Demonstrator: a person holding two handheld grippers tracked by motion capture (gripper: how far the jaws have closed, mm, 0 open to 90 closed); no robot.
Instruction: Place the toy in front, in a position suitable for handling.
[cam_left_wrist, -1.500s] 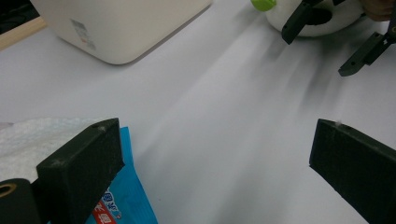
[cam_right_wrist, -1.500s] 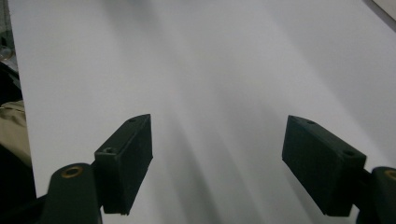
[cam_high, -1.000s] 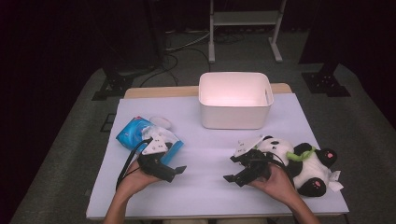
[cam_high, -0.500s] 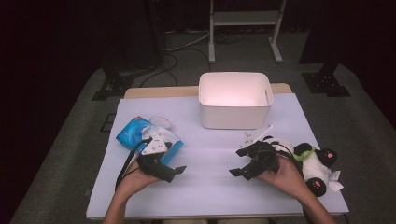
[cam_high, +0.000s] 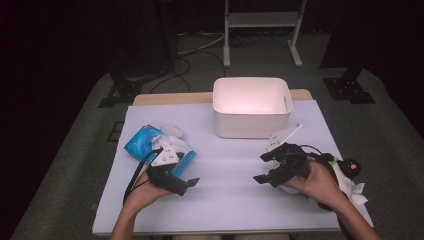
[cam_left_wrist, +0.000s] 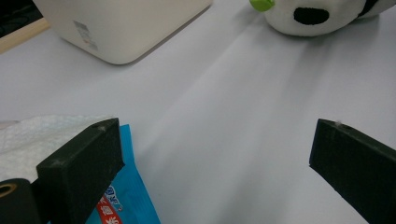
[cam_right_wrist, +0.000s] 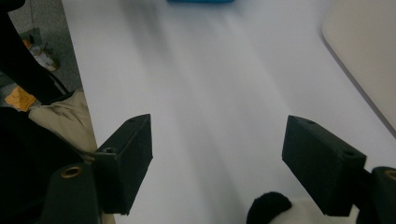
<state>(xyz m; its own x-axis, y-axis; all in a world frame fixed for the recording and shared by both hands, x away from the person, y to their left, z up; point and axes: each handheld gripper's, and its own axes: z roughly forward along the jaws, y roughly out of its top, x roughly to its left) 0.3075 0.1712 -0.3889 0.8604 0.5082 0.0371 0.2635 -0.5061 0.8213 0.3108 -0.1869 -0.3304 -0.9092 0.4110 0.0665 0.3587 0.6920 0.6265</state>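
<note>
1. The left gripper rests low over the white worktop, its fingers spread wide with nothing between them; in the left gripper view bare worktop lies in the gap.
2. Just beside that gripper lies a blue wipes pack with a white tissue on top. In the left gripper view the pack sits under the left finger and carries red and white print, too cropped to read.
3. The right gripper hovers over the worktop at the right, fingers parted and empty.
4. A panda plush toy lies just behind the right hand, touching it, near the worktop's right edge. A white tag hangs off it; no writing can be made out.
5. A white bin stands at the back centre. In the left gripper view a small grey label shows on its wall, illegible.
</note>
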